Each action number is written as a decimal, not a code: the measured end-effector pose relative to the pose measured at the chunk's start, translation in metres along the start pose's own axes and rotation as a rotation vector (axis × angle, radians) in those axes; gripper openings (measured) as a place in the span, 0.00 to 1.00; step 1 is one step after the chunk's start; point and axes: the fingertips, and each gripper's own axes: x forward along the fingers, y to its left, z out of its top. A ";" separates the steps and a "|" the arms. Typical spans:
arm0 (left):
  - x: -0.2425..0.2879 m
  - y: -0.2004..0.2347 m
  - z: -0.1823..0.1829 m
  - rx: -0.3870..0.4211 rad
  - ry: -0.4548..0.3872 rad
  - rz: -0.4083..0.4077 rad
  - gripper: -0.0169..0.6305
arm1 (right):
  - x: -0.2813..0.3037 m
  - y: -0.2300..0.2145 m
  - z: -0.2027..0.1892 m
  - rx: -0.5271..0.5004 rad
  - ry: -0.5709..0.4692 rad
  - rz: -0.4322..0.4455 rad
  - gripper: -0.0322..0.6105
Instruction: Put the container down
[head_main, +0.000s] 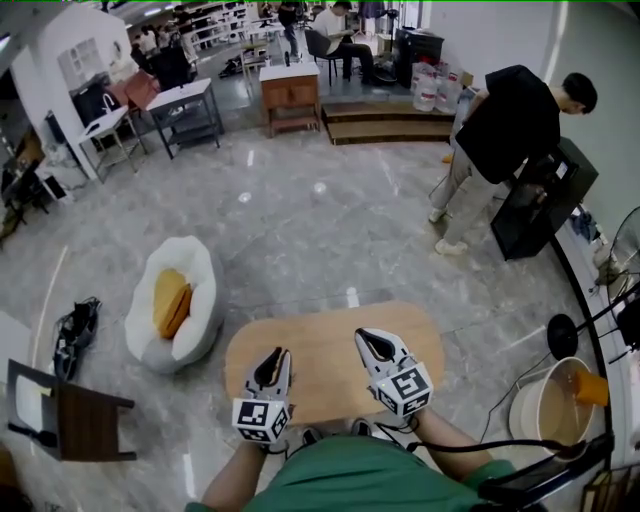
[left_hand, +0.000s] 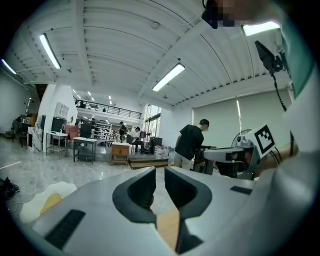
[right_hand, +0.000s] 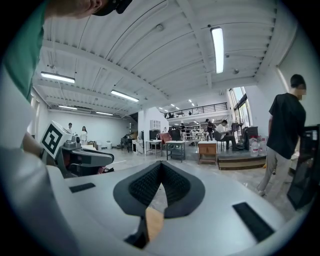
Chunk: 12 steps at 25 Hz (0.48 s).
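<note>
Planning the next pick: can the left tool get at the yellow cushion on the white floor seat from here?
Probably not without a step. The left tool hovers over the wooden table, shut and empty; the yellow cushion lies lower, beyond the table's left edge. Nothing blocks the way.

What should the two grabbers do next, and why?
Probably turn and look for the container first. The left gripper and right gripper hover over the light wooden oval table, their fingers closed on nothing, and no container shows on the tabletop, so there seems to be nothing to put down yet.
</note>
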 end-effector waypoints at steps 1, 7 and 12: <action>0.000 0.002 0.001 0.000 0.000 0.004 0.13 | 0.002 0.001 0.002 0.000 -0.001 0.003 0.07; -0.002 0.000 -0.009 -0.002 0.003 0.020 0.13 | 0.000 0.001 -0.007 -0.003 -0.001 0.017 0.07; -0.008 -0.002 -0.005 -0.001 0.002 0.021 0.13 | -0.004 0.006 -0.004 -0.008 0.002 0.019 0.07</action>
